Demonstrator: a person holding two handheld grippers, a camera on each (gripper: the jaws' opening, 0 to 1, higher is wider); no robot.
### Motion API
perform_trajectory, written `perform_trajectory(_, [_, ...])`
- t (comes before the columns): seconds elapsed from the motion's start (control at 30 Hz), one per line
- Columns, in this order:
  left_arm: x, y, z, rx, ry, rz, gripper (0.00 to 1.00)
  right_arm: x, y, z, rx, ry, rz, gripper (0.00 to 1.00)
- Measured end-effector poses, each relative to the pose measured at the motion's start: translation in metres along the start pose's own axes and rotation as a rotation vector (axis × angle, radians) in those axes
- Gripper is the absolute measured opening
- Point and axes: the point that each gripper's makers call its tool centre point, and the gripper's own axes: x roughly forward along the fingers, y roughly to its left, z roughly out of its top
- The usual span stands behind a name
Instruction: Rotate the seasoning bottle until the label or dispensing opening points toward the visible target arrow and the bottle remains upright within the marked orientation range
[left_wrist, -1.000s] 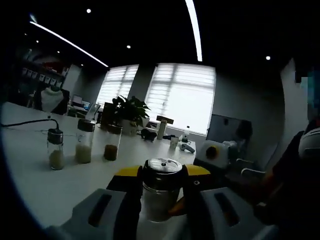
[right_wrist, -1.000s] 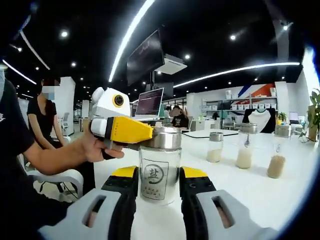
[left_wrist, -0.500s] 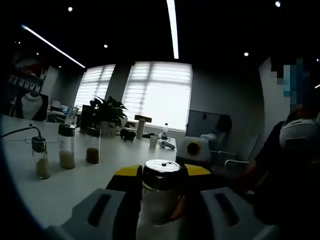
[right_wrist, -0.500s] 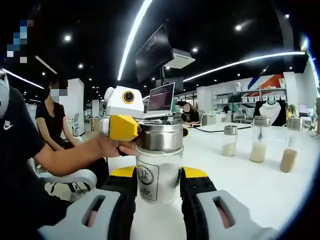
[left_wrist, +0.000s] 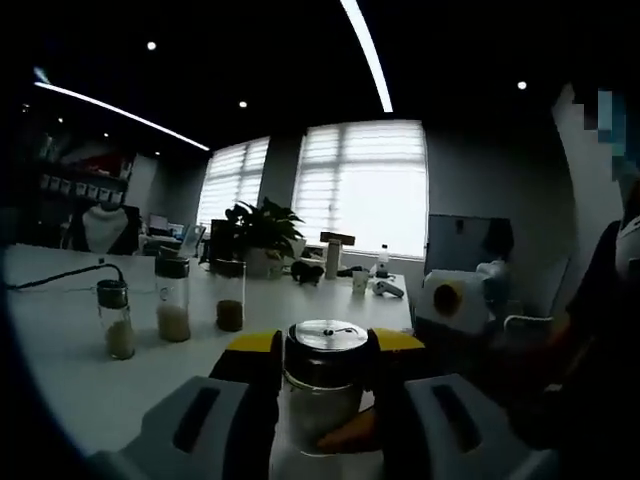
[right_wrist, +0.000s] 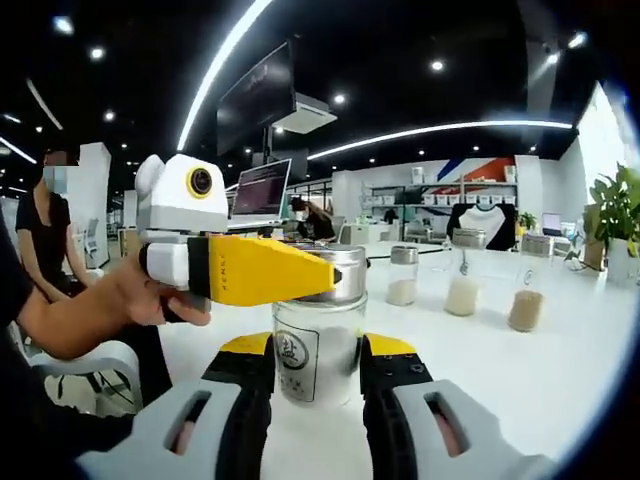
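Right gripper view: bottle upright, label turned left

My right gripper (right_wrist: 317, 375) has its jaws closed on the seasoning bottle (right_wrist: 318, 330), standing upright on the white counter (right_wrist: 520, 380). My left gripper (right_wrist: 240, 270) clamps its steel cap. Half a second ago the label sat more left; now it faces me more squarely.
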Motion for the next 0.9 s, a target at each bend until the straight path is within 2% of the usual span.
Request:
perform_trajectory(0.17, [0.000,0.006,-0.002,-0.097,0.011,0.053,0.36,0.001,-0.007,0.001,-0.009,-0.017,-0.070,0.31])
perform_trajectory(0.33, [-0.001,0.009,-0.003,-0.103,0.023,0.100,0.37,0.006,-0.009,0.001,-0.025,-0.015,-0.113,0.31])
perform_trajectory(0.43, [-0.003,0.011,-0.005,-0.065,0.029,0.112,0.36,0.009,-0.009,0.000,-0.040,-0.015,-0.098,0.31])
perform_trajectory(0.53, [-0.007,0.014,-0.003,-0.084,0.041,0.101,0.36,0.010,-0.007,0.002,-0.073,-0.024,-0.064,0.31])
perform_trajectory(0.63, [-0.009,0.015,0.002,-0.129,0.009,0.082,0.36,0.008,-0.006,0.008,-0.062,-0.057,-0.039,0.31])
perform_trajectory(0.77, [-0.011,0.018,0.001,-0.114,0.025,0.087,0.35,0.008,0.000,0.011,-0.057,-0.080,0.001,0.32])
perform_trajectory(0.9, [-0.014,0.026,-0.001,-0.093,0.031,0.106,0.35,0.007,-0.001,0.011,-0.060,-0.070,0.023,0.39])
